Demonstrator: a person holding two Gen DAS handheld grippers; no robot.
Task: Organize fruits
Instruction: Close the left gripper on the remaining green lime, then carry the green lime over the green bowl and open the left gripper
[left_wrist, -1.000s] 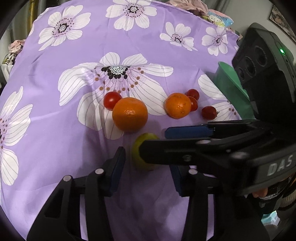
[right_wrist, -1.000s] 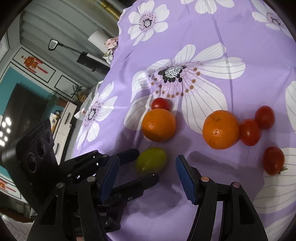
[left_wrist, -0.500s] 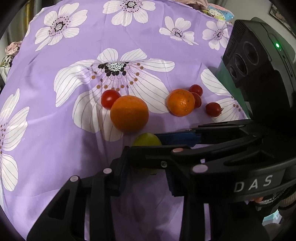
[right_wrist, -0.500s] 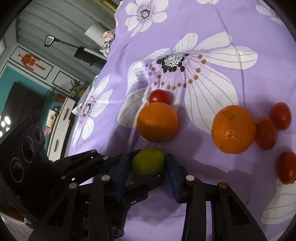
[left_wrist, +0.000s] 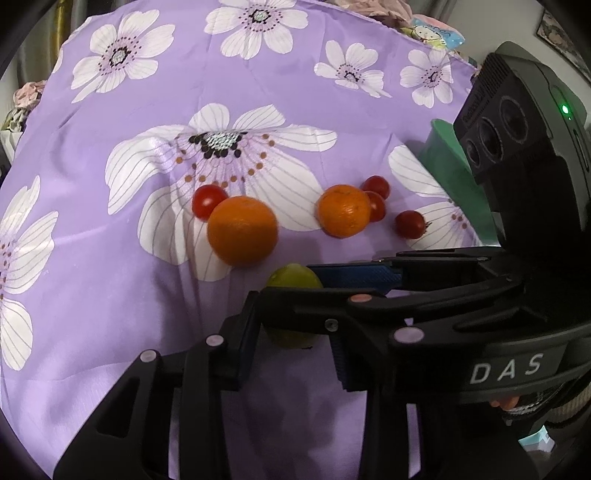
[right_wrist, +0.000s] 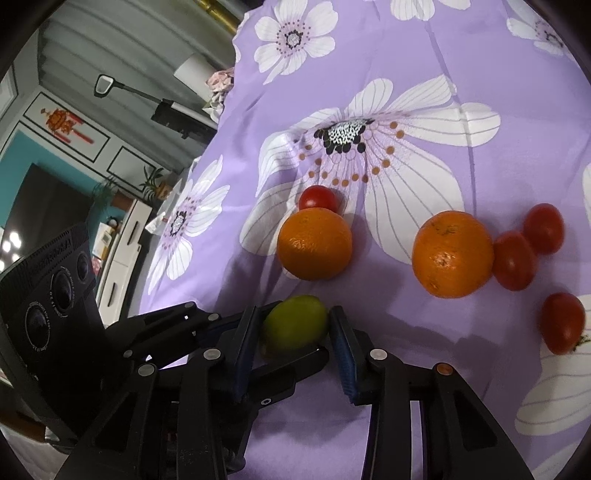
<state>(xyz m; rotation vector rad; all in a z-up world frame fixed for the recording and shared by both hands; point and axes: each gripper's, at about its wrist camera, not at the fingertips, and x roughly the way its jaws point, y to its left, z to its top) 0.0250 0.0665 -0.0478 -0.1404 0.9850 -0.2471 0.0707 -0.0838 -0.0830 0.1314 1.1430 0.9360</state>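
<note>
Nearest, the right gripper has its blue pads pressed on either side of the green lime, which rests on the purple floral cloth with its long axis spanning pad to pad. The left gripper frames the same lime from the other side; its jaws stand partly apart, apparently not touching it. The right hand therefore looks the one to lift. Just beyond lie two oranges and cherry tomatoes. Far right stands a green container, probably the destination.

Purple floral cloth carries two oranges, tomatoes, green fruit.
</note>
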